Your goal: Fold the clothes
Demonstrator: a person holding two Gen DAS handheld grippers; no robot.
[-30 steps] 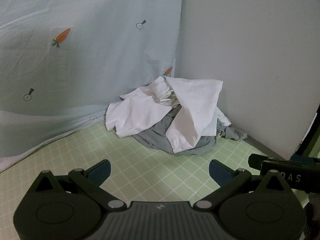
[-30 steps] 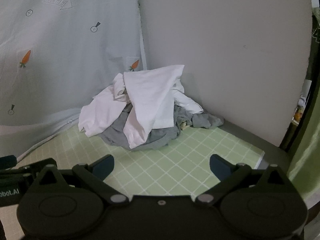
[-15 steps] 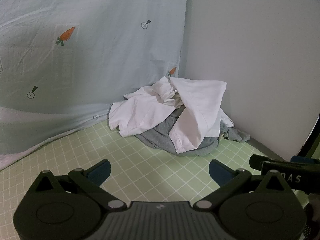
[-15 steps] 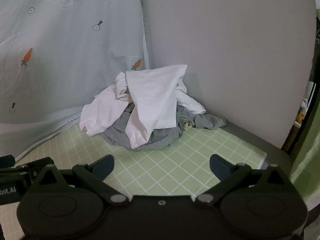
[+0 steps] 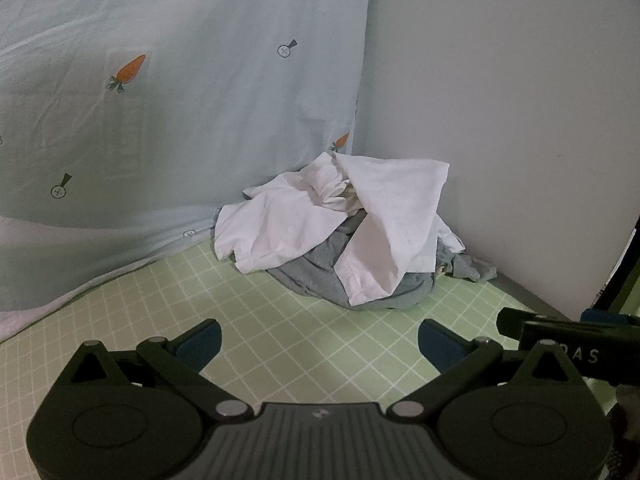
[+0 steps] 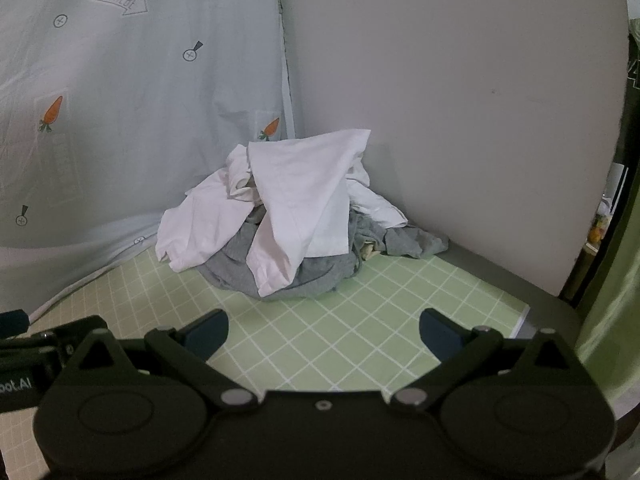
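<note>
Left gripper (image 5: 318, 340): jaws spread wide, nothing between them, poised over bare mat short of the clothes. Right gripper (image 6: 323, 330): likewise wide apart and empty, level with its partner, whose body shows at the edge of each view. Item one, pile of clothes (image 6: 288, 220): heaped in the far corner where the two backdrops meet, none of it folded. Uppermost, a white garment (image 5: 384, 220) draped over the peak with one long flap hanging toward the front; a second white piece (image 5: 272, 228) spread to the left; crumpled white fabric at the crown between them. Beneath, a grey garment (image 6: 276, 276) forming the base, a strip of it trailing out to the right along the wall. Whether the white pieces are one garment or several cannot be told. Support: green grid mat (image 5: 280, 340), open in front of the pile. Surround: pale sheet with carrot print (image 5: 160, 100) hung on the left, its lower edge meeting the mat; plain grey wall (image 6: 460, 100) on the right. Hazards, as judged: the layers overlap closely, so a pinch on the hanging flap may catch the grey beneath and drag the whole heap forward; a reach too far left may nip the hanging sheet; gripping one garment at two mismatched points would lift it twisted and not flat.
</note>
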